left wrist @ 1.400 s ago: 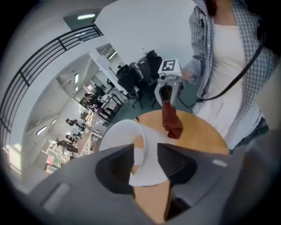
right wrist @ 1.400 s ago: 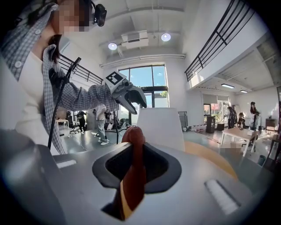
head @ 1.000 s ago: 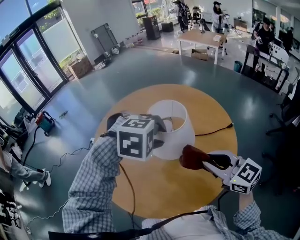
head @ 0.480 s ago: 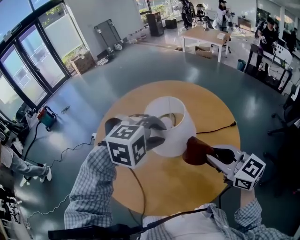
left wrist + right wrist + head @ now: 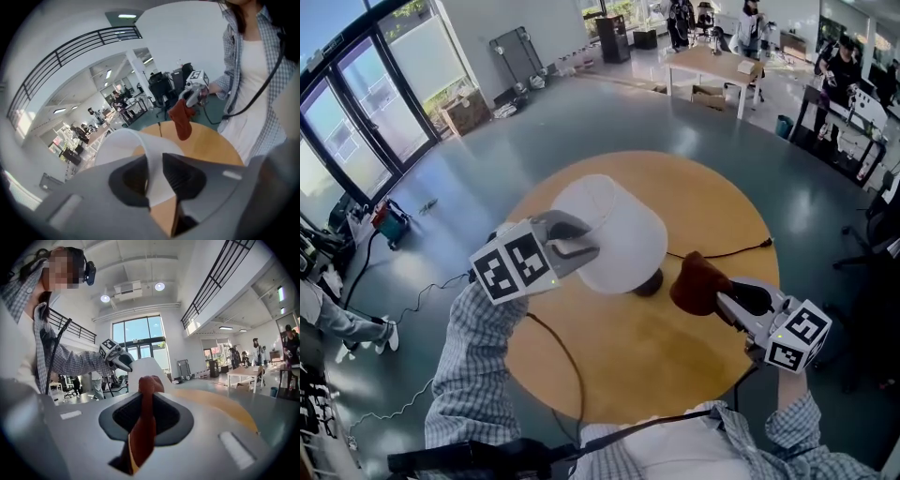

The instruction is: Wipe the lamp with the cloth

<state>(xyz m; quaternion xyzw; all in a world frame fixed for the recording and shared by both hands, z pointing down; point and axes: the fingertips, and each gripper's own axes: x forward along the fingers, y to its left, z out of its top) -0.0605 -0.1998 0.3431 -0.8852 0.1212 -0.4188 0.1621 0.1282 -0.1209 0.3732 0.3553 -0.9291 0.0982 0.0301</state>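
The lamp's white shade (image 5: 614,230) is tipped over to the left above the round wooden table (image 5: 703,202), and its dark base (image 5: 649,283) shows beneath it. My left gripper (image 5: 581,248) pinches the shade's near rim. In the left gripper view the thin shade wall (image 5: 157,180) runs between the jaws, which are closing on it. My right gripper (image 5: 724,302) is shut on a rust-red cloth (image 5: 696,281) and holds it just right of the lamp, apart from the shade. In the right gripper view the cloth (image 5: 144,427) stands pinched between the jaws, with the shade (image 5: 152,366) behind it.
The lamp's black cord (image 5: 727,251) trails over the table to its right edge. Another cable (image 5: 562,361) hangs from my left arm across the table's front. Blue-grey floor surrounds the table; a wooden table (image 5: 712,66) and people stand far behind.
My left gripper swung left and rolled, and the shade tipped with it from upright to leaning left, baring the dark base. The right gripper with the cloth barely moved.
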